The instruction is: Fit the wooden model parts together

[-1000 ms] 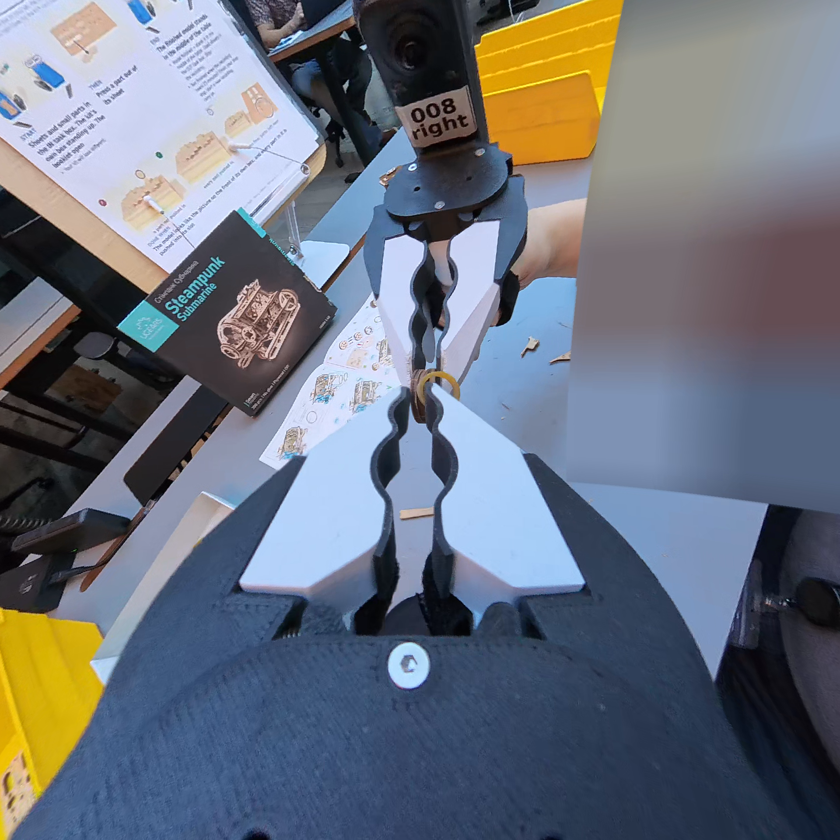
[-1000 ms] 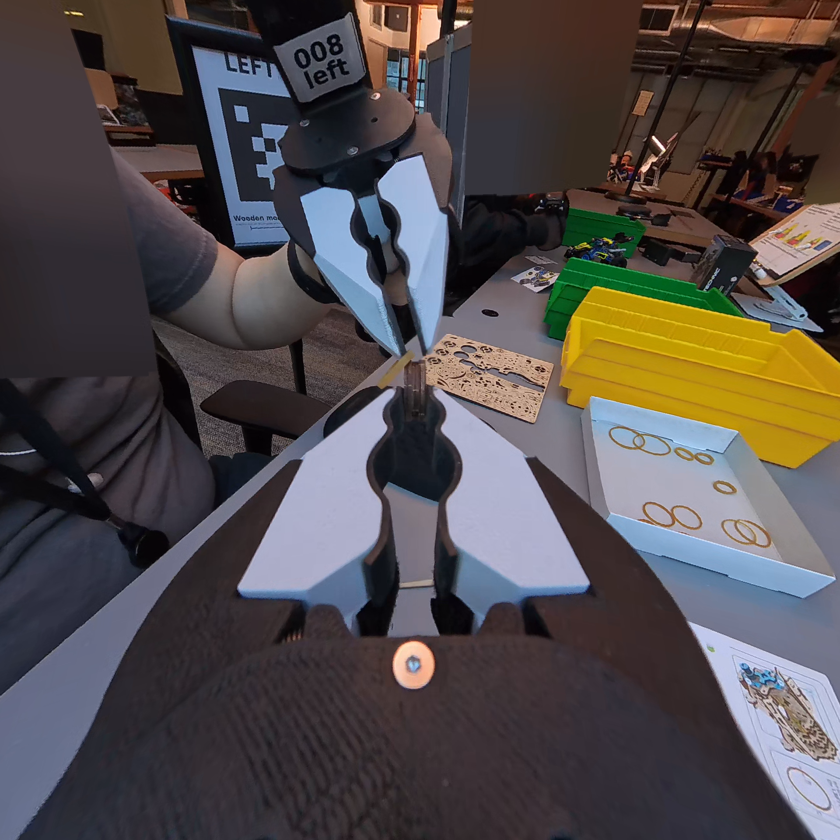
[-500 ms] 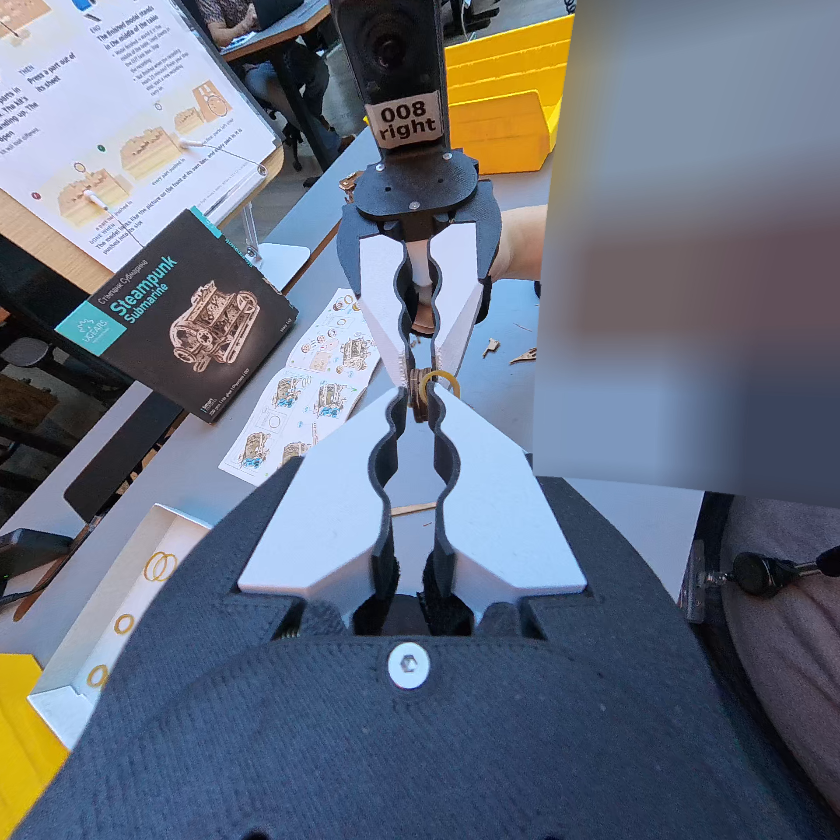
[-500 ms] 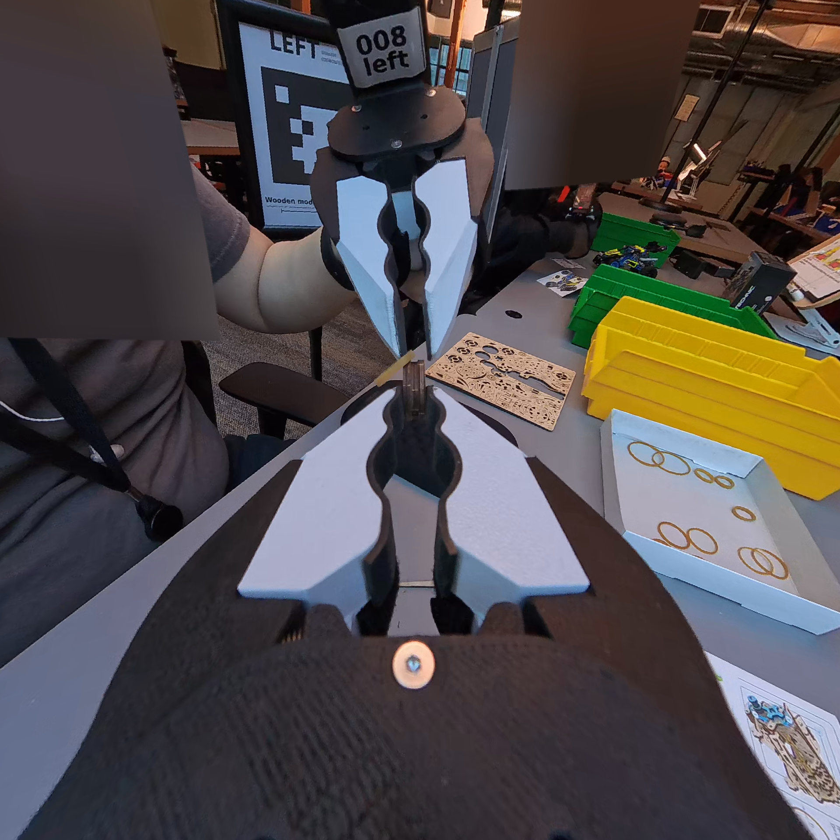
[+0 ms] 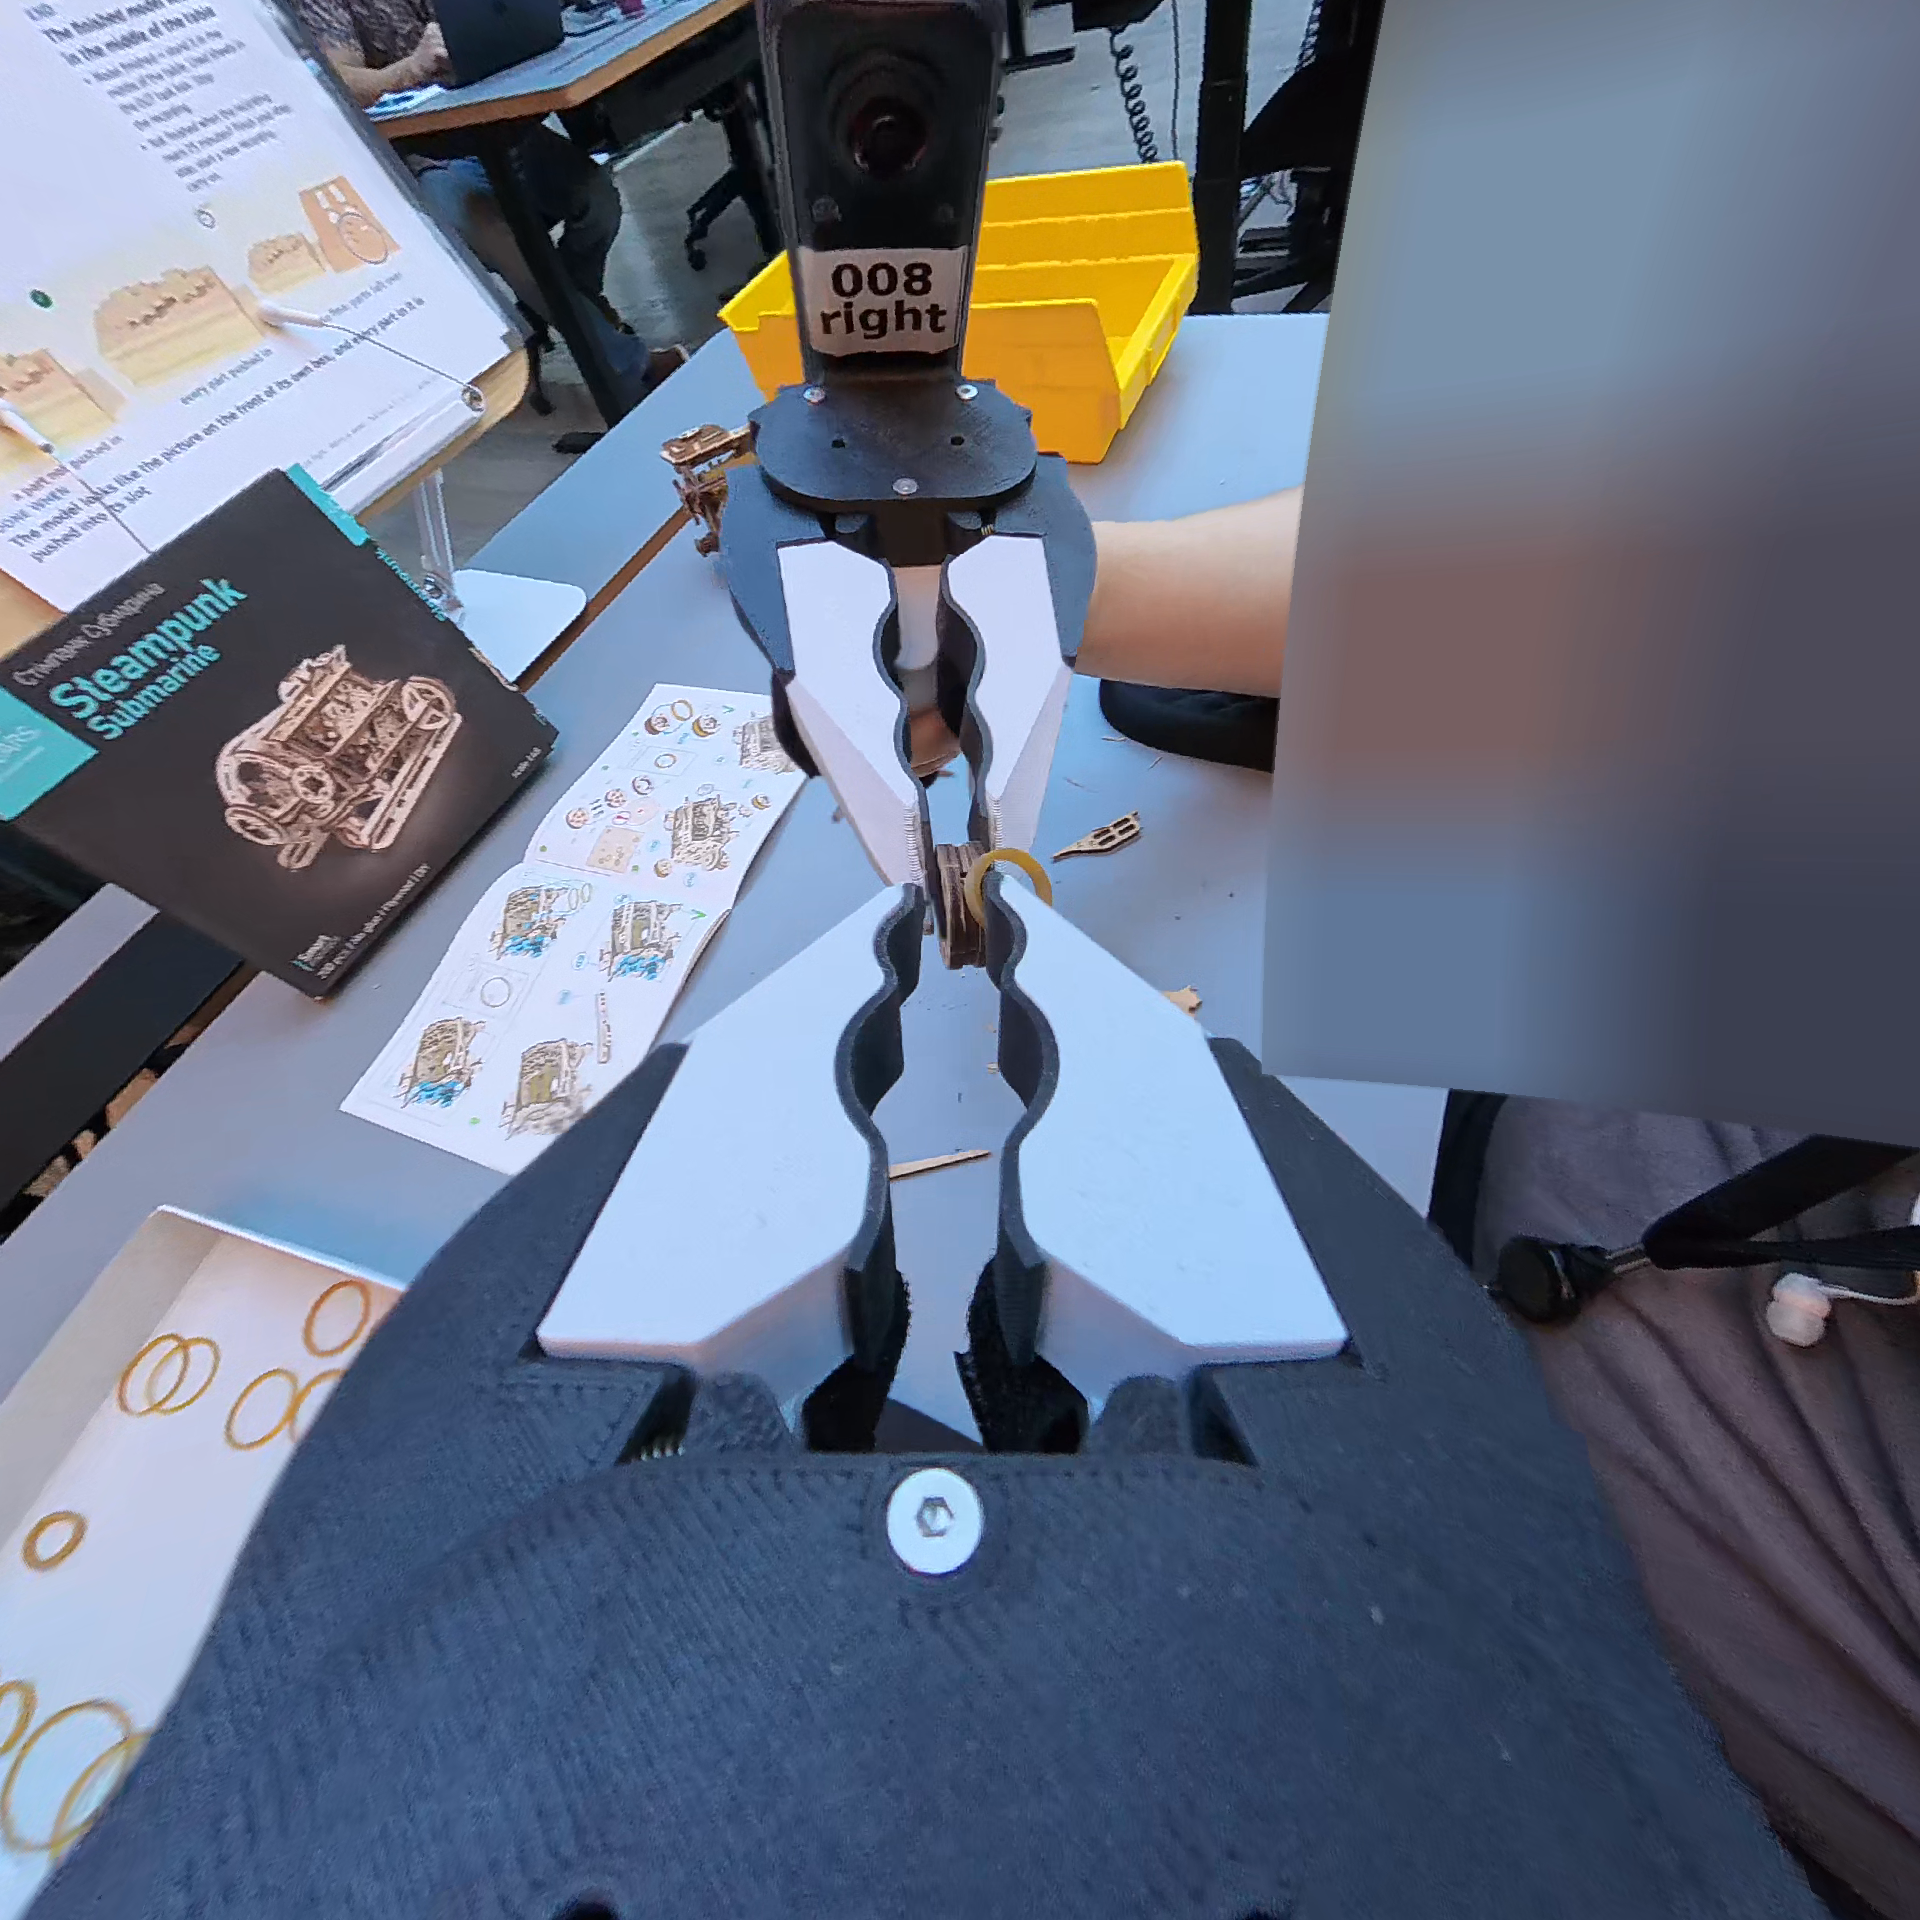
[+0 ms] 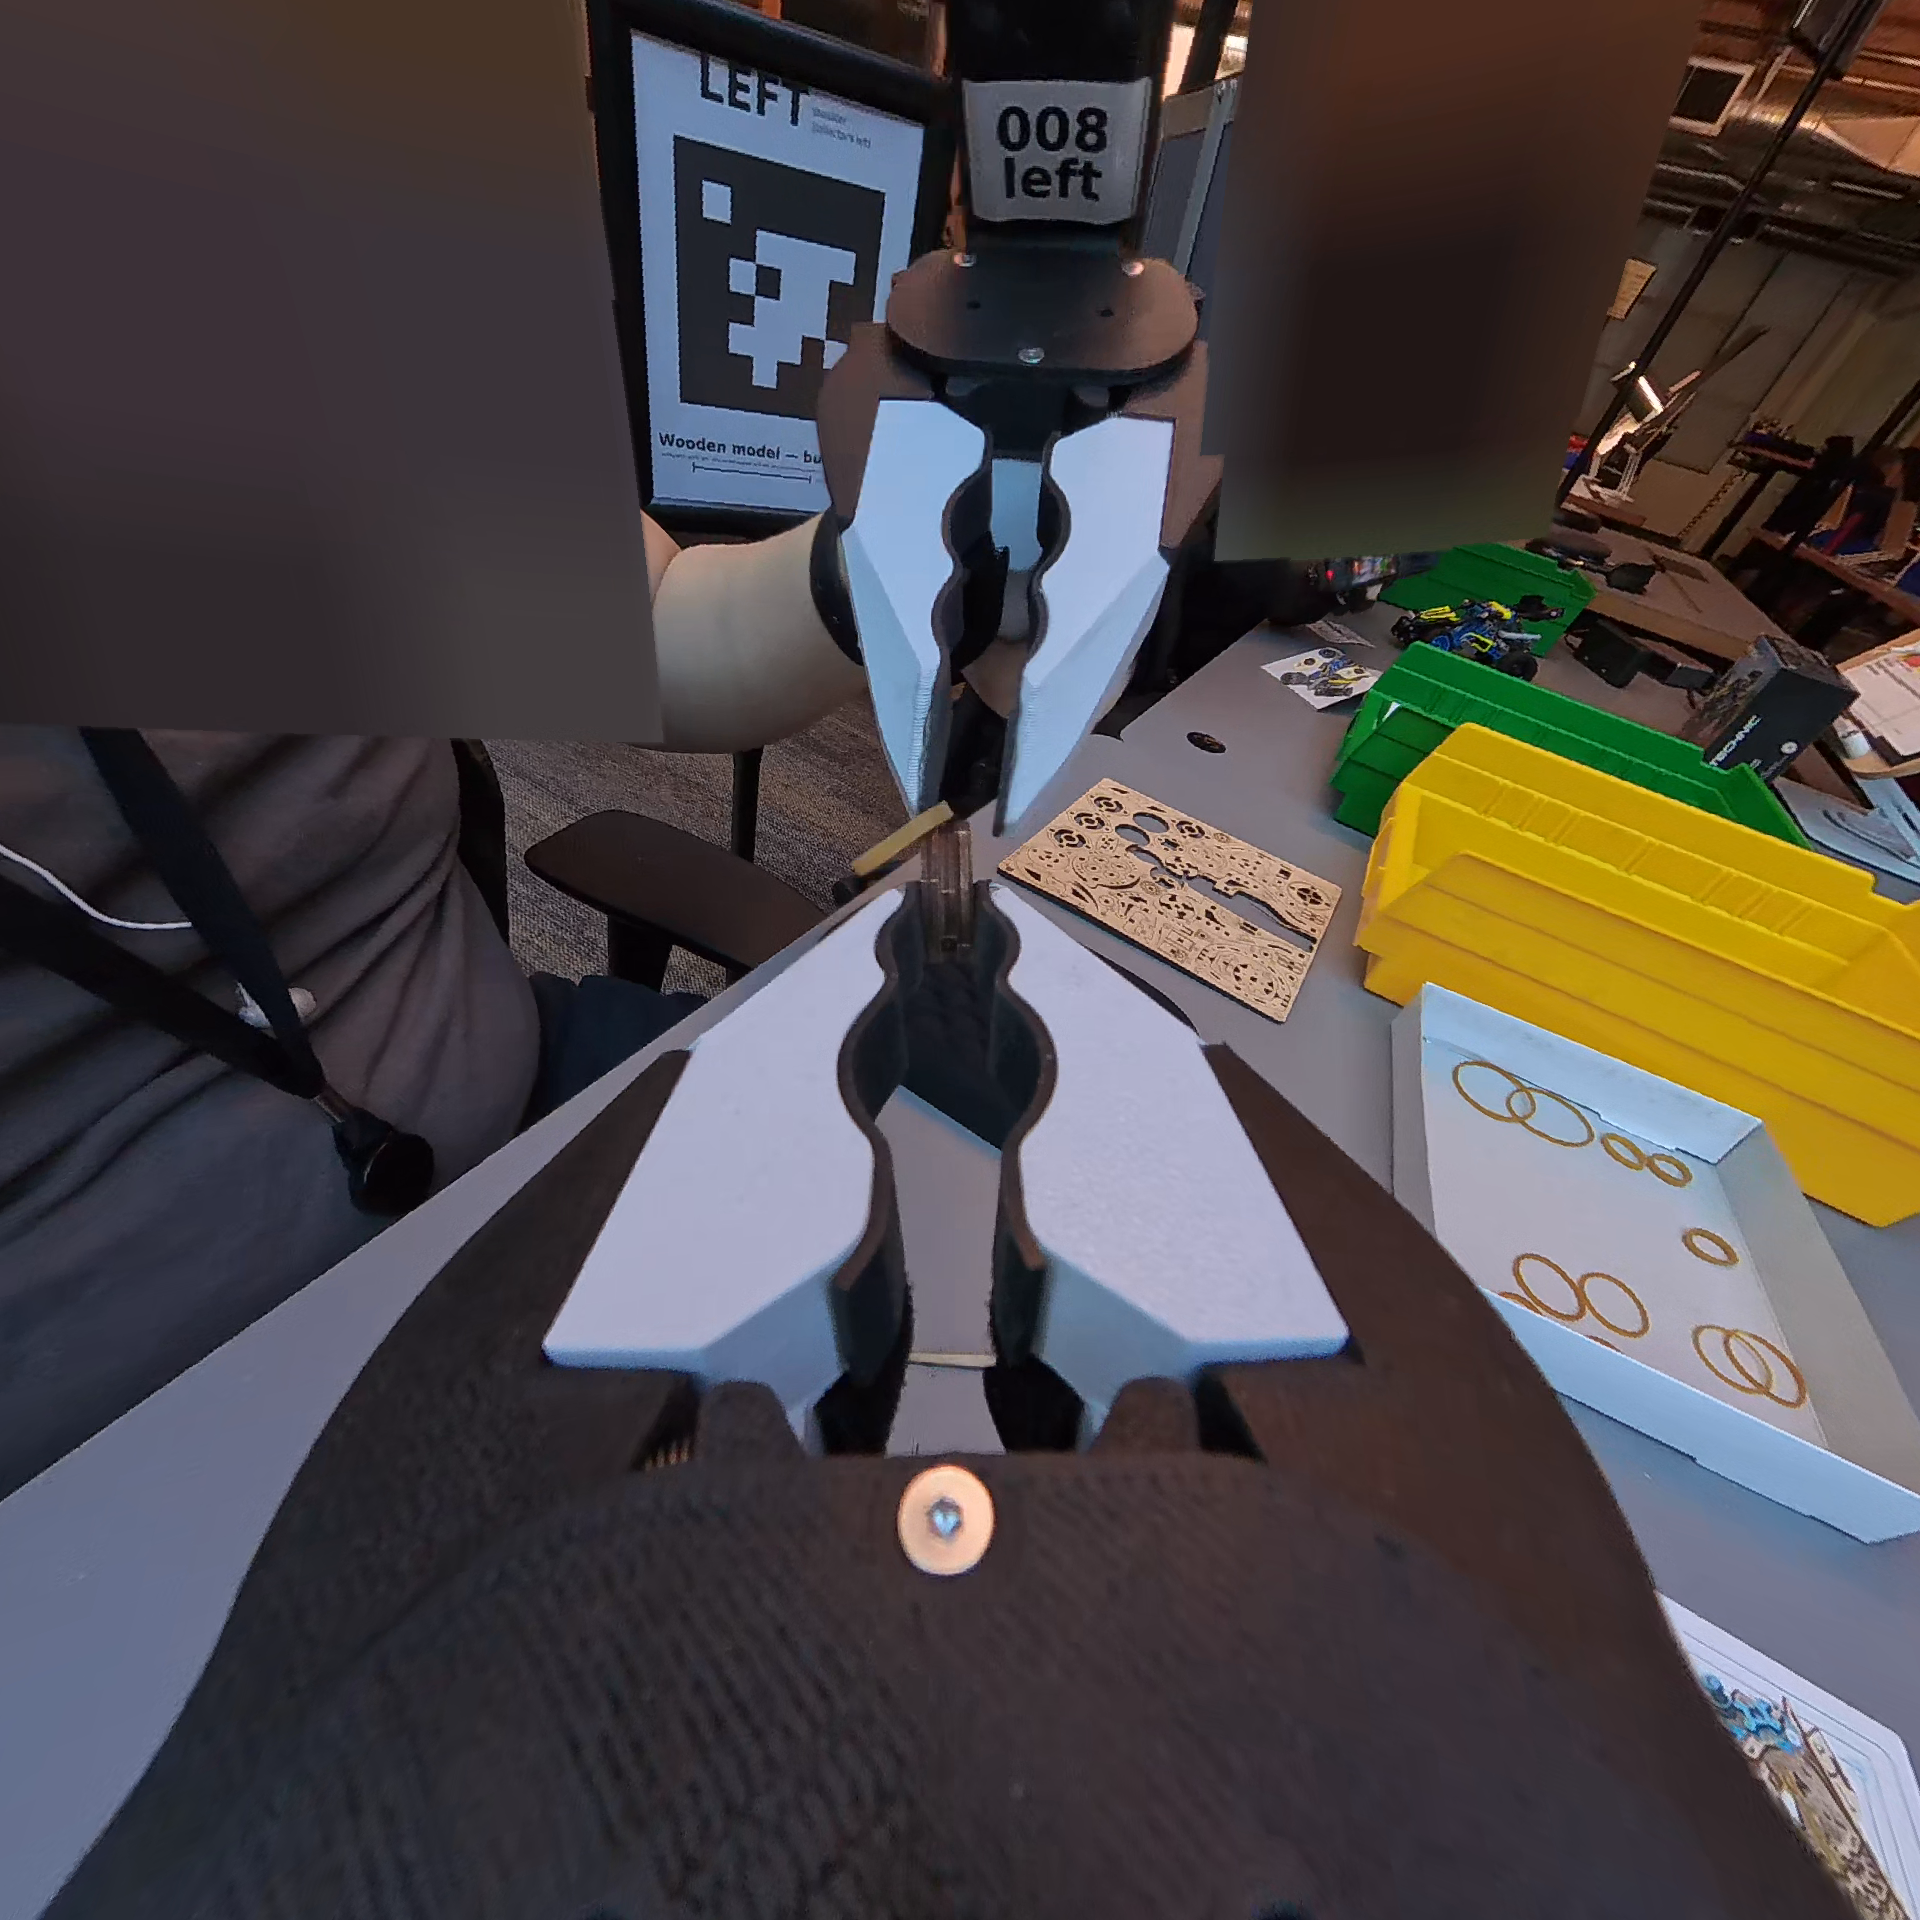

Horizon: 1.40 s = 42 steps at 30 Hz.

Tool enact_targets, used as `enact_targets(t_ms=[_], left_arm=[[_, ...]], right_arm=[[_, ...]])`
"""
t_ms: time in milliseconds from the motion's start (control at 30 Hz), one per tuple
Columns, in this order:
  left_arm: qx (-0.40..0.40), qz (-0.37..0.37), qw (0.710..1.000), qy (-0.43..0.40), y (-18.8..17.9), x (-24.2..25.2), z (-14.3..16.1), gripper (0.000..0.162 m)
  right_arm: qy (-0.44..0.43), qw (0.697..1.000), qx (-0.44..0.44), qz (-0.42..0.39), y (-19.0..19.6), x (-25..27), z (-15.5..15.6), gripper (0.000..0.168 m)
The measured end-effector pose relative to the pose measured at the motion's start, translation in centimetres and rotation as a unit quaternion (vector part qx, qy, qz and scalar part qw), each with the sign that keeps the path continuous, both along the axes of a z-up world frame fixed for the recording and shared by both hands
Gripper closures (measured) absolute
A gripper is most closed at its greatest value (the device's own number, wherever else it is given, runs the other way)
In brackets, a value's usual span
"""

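My right gripper point(image 6: 945, 914) is shut on a small stacked wooden wheel part point(image 6: 948, 883), held edge-on above the grey table. My left gripper point(image 5: 951, 899) faces it tip to tip. Its jaws are nearly closed, and a yellow rubber band point(image 5: 1013, 852) is pinched at one fingertip against the wooden part point(image 5: 958, 920). In the right wrist view the left gripper point(image 6: 961, 821) comes from above, and the band point(image 6: 899, 840) sticks out to the left. In the left wrist view the right gripper point(image 5: 954, 852) points down at the part.
A white tray point(image 6: 1455, 1039) of rubber bands lies beside yellow bins point(image 6: 1610, 935) and a green bin point(image 6: 1507, 707). A punched wooden sheet point(image 6: 1164, 894) lies beyond the tips. An instruction sheet point(image 5: 582, 914), a black booklet point(image 5: 260, 727) and a partly built model point(image 5: 707, 468) sit on the table. The grippers are tip to tip, or close to it.
Both grippers stay tip to tip with the part and band between them. The views have shifted: the band tray now shows in the left wrist view, and the left gripper sits centred in the right wrist view.
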<state>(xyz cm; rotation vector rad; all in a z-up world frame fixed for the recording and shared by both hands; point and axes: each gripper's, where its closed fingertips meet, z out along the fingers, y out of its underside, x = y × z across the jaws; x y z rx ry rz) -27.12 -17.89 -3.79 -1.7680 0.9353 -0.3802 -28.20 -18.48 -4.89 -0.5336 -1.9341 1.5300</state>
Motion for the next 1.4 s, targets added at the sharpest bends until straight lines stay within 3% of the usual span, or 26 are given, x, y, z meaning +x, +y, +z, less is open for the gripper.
enact_targets(t_ms=[333, 833, 1400], left_arm=[[-0.04, -0.044, 0.997, -0.046, -0.9, 0.4, 0.3, 0.157], [-0.044, -0.029, 0.997, -0.057, -0.2, -0.2, 0.7, 0.154], [-0.048, -0.031, 0.997, -0.059, 0.0, -0.4, -0.1, 0.154]], right_arm=[[-0.014, 0.999, -0.026, 0.037, -1.2, 0.5, 0.2, 0.161], [-0.059, 0.99, -0.125, 0.039, -0.4, -0.4, 0.7, 0.161], [-0.024, 0.998, -0.061, -0.007, 0.0, -0.8, 0.8, 0.162]])
